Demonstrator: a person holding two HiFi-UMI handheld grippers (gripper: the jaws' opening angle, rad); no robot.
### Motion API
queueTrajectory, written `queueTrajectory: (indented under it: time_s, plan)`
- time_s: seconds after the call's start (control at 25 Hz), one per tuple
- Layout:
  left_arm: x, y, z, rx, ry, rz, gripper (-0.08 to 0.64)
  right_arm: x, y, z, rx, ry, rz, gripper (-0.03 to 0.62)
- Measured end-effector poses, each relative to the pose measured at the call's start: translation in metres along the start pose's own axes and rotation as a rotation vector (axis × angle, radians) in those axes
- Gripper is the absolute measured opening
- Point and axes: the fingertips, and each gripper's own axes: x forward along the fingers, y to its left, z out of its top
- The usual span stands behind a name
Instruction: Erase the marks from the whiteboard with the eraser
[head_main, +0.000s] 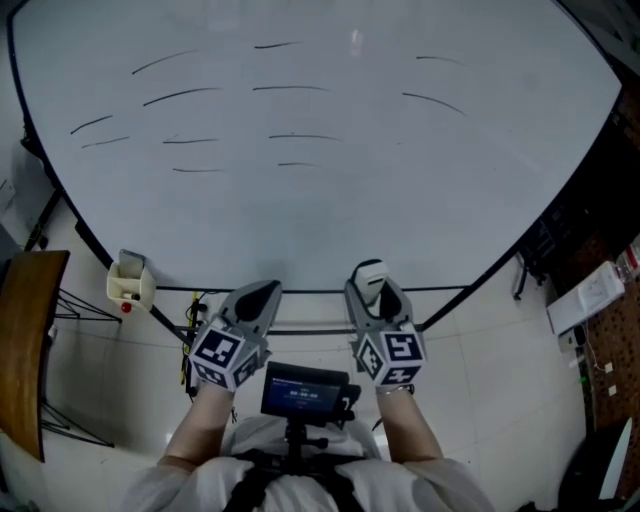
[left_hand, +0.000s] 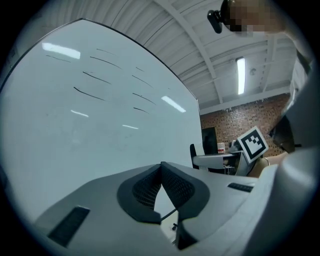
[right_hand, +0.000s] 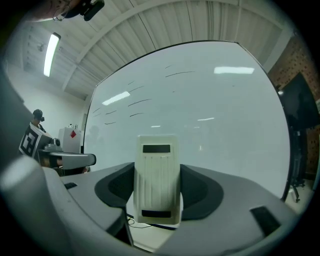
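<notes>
The whiteboard (head_main: 330, 210) fills the upper head view, with several short black marks (head_main: 290, 89) across its upper half; its lower half is bare. My right gripper (head_main: 371, 283) is shut on the cream eraser (right_hand: 157, 177), whose tip (head_main: 370, 272) shows at the board's bottom edge. The eraser stands upright between the jaws, short of the board (right_hand: 200, 110). My left gripper (head_main: 262, 297) is shut with nothing in it, jaws meeting at a point (left_hand: 161, 167) below the board (left_hand: 75, 115).
A small white holder (head_main: 130, 280) hangs at the board's lower left edge. A wooden tabletop (head_main: 25, 340) stands at the far left. The board's frame bar and legs (head_main: 310, 330) run below. White boxes (head_main: 585, 295) and dark furniture sit at the right.
</notes>
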Motion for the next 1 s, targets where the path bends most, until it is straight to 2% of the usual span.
queueTrajectory:
  time_s: [0.2, 0.4, 0.76, 1.0]
  plan:
    - [-0.005, -0.030, 0.000, 0.008, 0.009, 0.023, -0.008, -0.026, 0.008, -0.002, -0.004, -0.001, 0.046, 0.261]
    - [-0.012, -0.082, 0.001, -0.012, 0.011, 0.025, -0.008, -0.070, 0.005, -0.005, -0.020, 0.029, 0.125, 0.261]
    - [-0.045, -0.171, -0.011, -0.003, 0.019, 0.084, -0.008, -0.158, 0.007, -0.019, -0.055, 0.073, 0.216, 0.261]
    - [-0.069, -0.204, -0.017, -0.003, 0.039, 0.111, -0.008, -0.198, 0.004, -0.025, -0.041, 0.081, 0.204, 0.261]
